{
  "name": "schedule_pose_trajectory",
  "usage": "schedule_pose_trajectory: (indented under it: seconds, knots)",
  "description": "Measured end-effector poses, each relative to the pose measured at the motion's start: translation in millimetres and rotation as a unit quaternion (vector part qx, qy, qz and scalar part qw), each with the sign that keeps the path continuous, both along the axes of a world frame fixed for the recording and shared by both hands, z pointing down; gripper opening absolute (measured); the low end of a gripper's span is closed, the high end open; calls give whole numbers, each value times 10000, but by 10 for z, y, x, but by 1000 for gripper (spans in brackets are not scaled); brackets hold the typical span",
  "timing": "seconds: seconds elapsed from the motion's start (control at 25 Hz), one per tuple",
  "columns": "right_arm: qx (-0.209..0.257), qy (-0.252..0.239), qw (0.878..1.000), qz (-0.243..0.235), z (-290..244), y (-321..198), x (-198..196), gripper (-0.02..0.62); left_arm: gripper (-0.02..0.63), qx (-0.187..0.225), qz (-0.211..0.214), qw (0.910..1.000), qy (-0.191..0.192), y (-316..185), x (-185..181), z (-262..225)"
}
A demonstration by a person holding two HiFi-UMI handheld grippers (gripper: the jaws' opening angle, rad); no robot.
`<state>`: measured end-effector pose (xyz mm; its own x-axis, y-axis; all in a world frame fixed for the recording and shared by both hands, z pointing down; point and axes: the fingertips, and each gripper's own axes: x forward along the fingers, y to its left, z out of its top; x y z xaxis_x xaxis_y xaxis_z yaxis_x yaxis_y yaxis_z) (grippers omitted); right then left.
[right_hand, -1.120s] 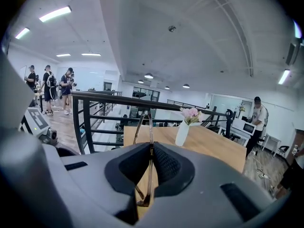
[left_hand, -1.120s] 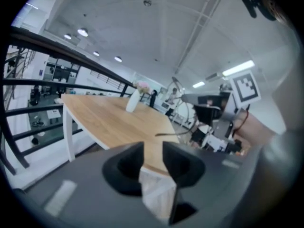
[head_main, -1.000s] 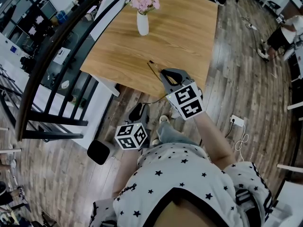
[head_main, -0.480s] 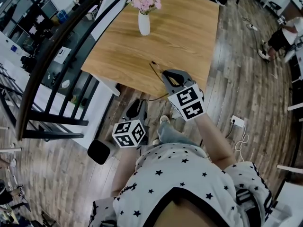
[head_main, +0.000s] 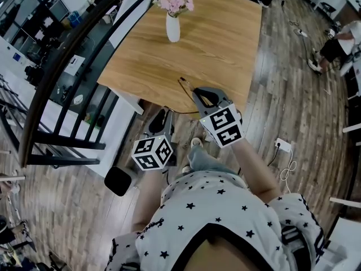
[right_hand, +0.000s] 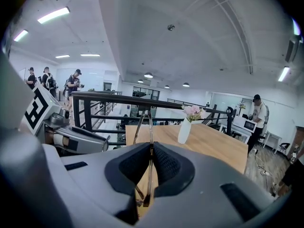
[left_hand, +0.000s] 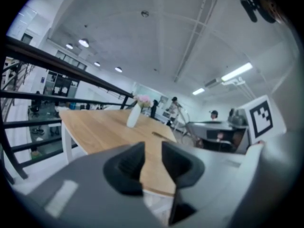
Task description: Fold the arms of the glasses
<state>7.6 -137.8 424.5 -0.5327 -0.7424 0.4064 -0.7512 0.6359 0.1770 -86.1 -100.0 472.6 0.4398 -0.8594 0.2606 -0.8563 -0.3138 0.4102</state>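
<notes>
The glasses (head_main: pixel 183 84), thin and dark-framed, stick out over the near edge of the wooden table (head_main: pixel 225 44). My right gripper (head_main: pixel 194 90) is shut on them. In the right gripper view the thin frame (right_hand: pixel 144 125) runs up from between the pads, with the gripper (right_hand: pixel 150 151) clamped on it. My left gripper (head_main: pixel 162 117) hangs lower and to the left, just below the table's front edge and apart from the glasses. In the left gripper view its jaws (left_hand: pixel 152 158) are closing, and only the tabletop shows through the gap between them.
A white vase of pink flowers (head_main: pixel 173 27) stands at the far left of the table. A black railing (head_main: pixel 73 55) curves along the left. A socket strip with cable (head_main: pixel 282 144) lies on the wood floor at the right. A person (head_main: pixel 338 38) stands far right.
My left gripper has risen and moved closer to the table's front edge. The right gripper with the glasses has stayed where it was.
</notes>
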Motion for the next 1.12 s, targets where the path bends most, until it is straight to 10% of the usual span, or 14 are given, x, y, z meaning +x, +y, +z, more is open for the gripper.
schedule_pose_trajectory:
  seconds: [1.12]
  knots:
    - [-255,11,9993,-282,185,213,-163,21,92,128,182,9997,-52,-234,313,-188]
